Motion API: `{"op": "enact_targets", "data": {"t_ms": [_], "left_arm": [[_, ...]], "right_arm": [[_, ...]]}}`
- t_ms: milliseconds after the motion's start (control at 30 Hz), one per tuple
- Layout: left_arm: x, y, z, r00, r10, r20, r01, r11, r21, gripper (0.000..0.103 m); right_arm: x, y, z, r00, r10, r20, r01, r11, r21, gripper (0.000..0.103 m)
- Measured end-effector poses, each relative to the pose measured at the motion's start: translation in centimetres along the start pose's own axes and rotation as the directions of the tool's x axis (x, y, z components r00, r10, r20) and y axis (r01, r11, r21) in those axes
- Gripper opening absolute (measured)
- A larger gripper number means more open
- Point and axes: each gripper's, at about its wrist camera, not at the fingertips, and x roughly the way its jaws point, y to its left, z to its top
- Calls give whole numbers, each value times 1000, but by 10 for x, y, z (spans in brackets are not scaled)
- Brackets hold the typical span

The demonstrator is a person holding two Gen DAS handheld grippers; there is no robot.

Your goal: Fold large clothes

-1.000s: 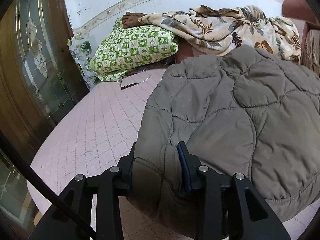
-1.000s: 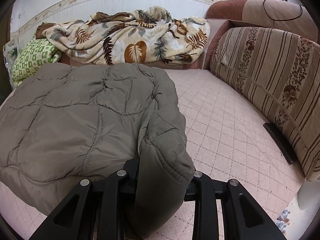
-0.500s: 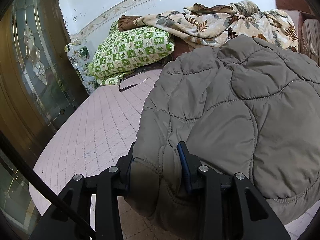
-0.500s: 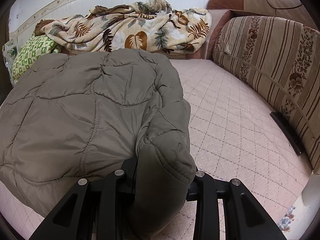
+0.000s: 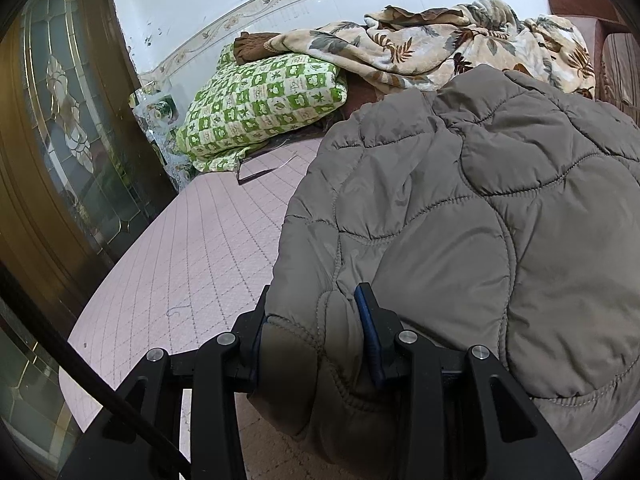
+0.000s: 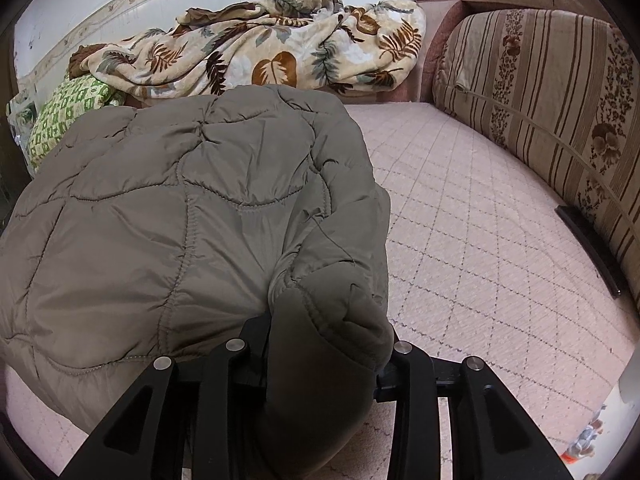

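A quilted olive-grey puffer jacket (image 5: 460, 220) lies mounded on a pink quilted mattress (image 5: 192, 248), both of its near corners held in hand-carried grippers. Left of the jacket, a glazed wooden door (image 5: 60, 140) edges the bed, and a green-and-white checked pillow (image 5: 260, 108) rests beyond the jacket's far left shoulder against the white wall. At the jacket's near left corner, the left gripper (image 5: 312, 344) has its jaws clamped on a thick bunch of hem, the padding squeezed between the blue-edged pads. Behind the jacket, a leaf-print blanket (image 6: 272, 52) is heaped along the wall. At the near right corner, the right gripper (image 6: 324, 356) has a folded cuff-like roll of fabric between its jaws; these jaws are opening, though the bulky cloth fills the gap and presses on both sides. Right of the jacket the mattress is bare up to a striped sofa backrest (image 6: 540, 100).

The garment looks light but bulky and springy: the filling will likely puff back after any crease, and the smooth shell may slide through a loose hold. Stitched hems and seam lines appear the surest places to pinch, since the fabric there is thinner and firmer than the puffed panels. Both corners are probably best kept level with each other, so that the fold lands square on the bed.
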Motion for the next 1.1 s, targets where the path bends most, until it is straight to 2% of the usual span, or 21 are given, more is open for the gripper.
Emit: {"op": "enact_targets", "data": {"t_ms": [267, 400, 433, 567, 633, 700, 767, 867, 933, 1000, 1100], "left_arm": [[0, 0, -1, 1000, -1, 0, 1, 1000, 0, 38], [0, 1, -1, 1000, -2, 3, 2, 1000, -7, 42], [0, 2, -1, 1000, -1, 6, 1, 1000, -13, 46], [3, 12, 0, 1000, 17, 3, -17, 998, -63, 76], [5, 25, 2, 1000, -17, -15, 15, 993, -116, 81], [1, 37, 3, 999, -35, -20, 31, 987, -160, 82], [-7, 47, 4, 1000, -19, 8, 20, 981, -193, 83], [-17, 55, 2, 1000, 8, 21, -3, 972, -237, 83], [-25, 57, 0, 998, 44, 37, -33, 966, -256, 83], [-38, 52, 3, 994, 67, 88, -44, 969, -241, 83], [-56, 39, 7, 985, 58, 163, -22, 976, -215, 83]], "right_arm": [[1, -6, 0, 1000, 24, -7, -23, 999, 34, 42], [-3, -22, 0, 999, 39, -2, -39, 993, 113, 65], [-5, -26, 0, 999, 51, 3, -51, 989, 136, 66], [-18, -40, -1, 993, 113, 18, -115, 972, 206, 71], [-27, -42, -3, 994, 104, 36, -109, 971, 214, 73], [-37, -45, -5, 993, 103, 55, -113, 968, 223, 74], [-47, -49, -6, 993, 89, 82, -106, 967, 230, 74], [-71, -50, -7, 986, 21, 165, -57, 975, 216, 74], [-87, -52, -7, 973, -38, 229, -15, 975, 222, 74], [-100, -51, -5, 954, -70, 291, 5, 976, 220, 74], [-112, -31, 0, 934, -12, 358, -42, 989, 144, 74]]}}
